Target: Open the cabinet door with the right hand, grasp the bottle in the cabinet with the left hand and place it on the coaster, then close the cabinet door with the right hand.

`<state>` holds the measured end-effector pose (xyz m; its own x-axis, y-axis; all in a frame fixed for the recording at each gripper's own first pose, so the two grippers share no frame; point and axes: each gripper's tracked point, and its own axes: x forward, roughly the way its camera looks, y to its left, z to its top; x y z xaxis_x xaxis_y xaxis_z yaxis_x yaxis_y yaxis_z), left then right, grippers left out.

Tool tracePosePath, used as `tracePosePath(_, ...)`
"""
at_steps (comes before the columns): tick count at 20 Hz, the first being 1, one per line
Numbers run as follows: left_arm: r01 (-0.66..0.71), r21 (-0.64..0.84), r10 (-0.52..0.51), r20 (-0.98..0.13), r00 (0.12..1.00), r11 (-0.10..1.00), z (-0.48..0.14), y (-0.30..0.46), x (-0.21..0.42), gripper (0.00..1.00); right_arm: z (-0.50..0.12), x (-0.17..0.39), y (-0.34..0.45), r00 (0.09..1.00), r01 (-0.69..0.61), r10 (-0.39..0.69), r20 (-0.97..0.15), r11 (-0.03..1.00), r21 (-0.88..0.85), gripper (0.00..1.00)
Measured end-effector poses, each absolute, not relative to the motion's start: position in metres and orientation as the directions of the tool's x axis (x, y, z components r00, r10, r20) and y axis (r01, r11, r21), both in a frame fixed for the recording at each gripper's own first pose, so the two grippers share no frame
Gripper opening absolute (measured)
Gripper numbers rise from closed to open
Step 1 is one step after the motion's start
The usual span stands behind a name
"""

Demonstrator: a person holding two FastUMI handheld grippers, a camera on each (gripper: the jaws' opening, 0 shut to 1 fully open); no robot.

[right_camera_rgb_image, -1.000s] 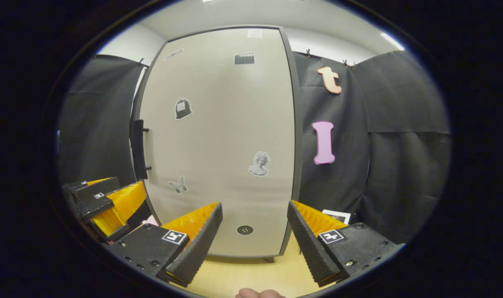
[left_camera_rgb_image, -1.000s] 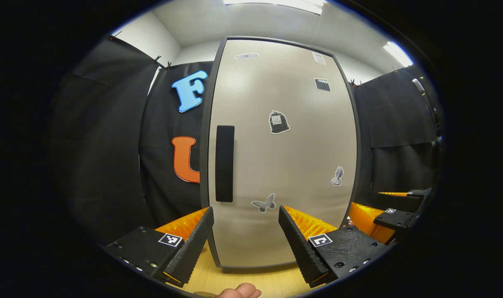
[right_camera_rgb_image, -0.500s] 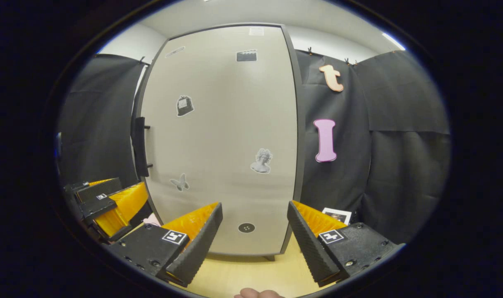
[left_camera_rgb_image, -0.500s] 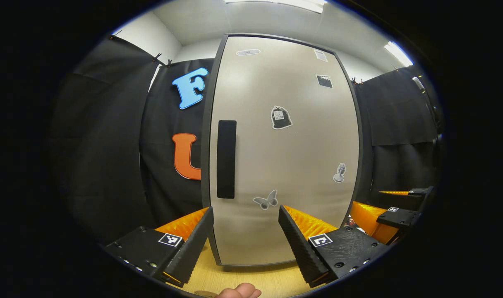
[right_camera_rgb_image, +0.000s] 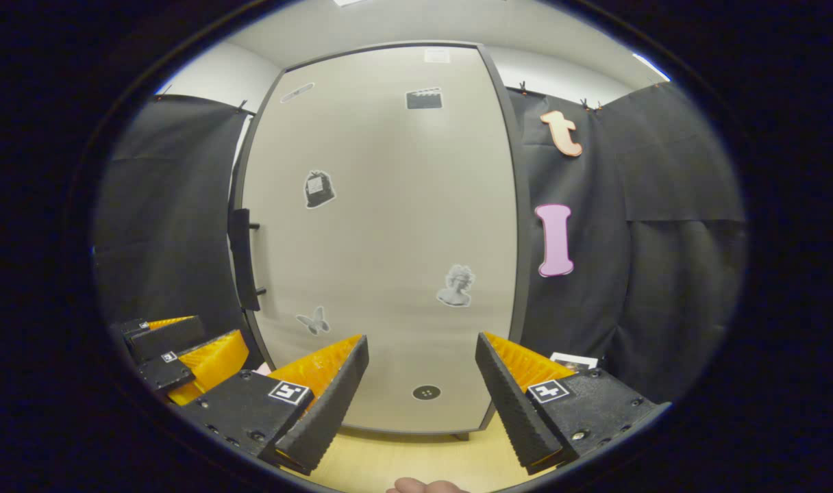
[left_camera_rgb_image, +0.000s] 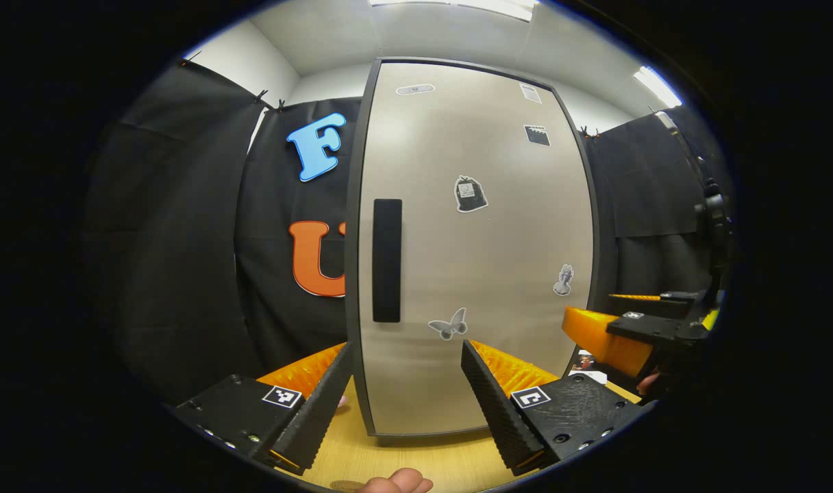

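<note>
The right hand-held gripper point(right_camera_rgb_image: 420, 383) has lifted, spread wide and empty; it should close squarely across the door's handle point(right_camera_rgb_image: 242, 259).

Ceiling lights point(left_camera_rgb_image: 457, 3) are shining down evenly, leaving both views bright and sharp. A soft sheen is showing high on the door point(left_camera_rgb_image: 389, 137). The fisheye is bowing the door's edges outward, and dim shade is gathering along the rims of both views.
</note>
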<state>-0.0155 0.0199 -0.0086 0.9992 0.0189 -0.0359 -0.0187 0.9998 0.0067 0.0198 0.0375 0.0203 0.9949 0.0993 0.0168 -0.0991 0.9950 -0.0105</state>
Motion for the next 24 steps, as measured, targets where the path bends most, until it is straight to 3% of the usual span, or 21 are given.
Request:
tracePosePath(9, -0.076, 0.018, 0.077, -0.036, 0.996, 0.997, -0.018, 0.053, -0.062, 0.95, 0.032, 0.052, 0.149, 0.945, -0.32, 0.324, 0.038, 0.944, -0.084, 1.0)
tracePosePath(18, -0.232, 0.059, 0.237, -0.102, 0.966, 0.971, -0.039, 0.103, -0.1, 0.94, 0.041, 0.072, 0.252, 0.863, -0.492, 0.501, 0.057, 0.861, -0.129, 1.0)
tracePosePath(22, -0.256, 0.053, 0.26, -0.125, 0.957, 0.965, -0.049, 0.108, -0.107, 0.94, 0.047, 0.077, 0.263, 0.868, -0.47, 0.487, 0.099, 0.869, -0.156, 0.94)
tracePosePath(24, -0.252, 0.053, 0.257, -0.128, 0.958, 0.966, -0.05, 0.107, -0.108, 0.94, 0.045, 0.086, 0.251, 0.902, -0.402, 0.421, 0.092, 0.899, -0.171, 0.8)
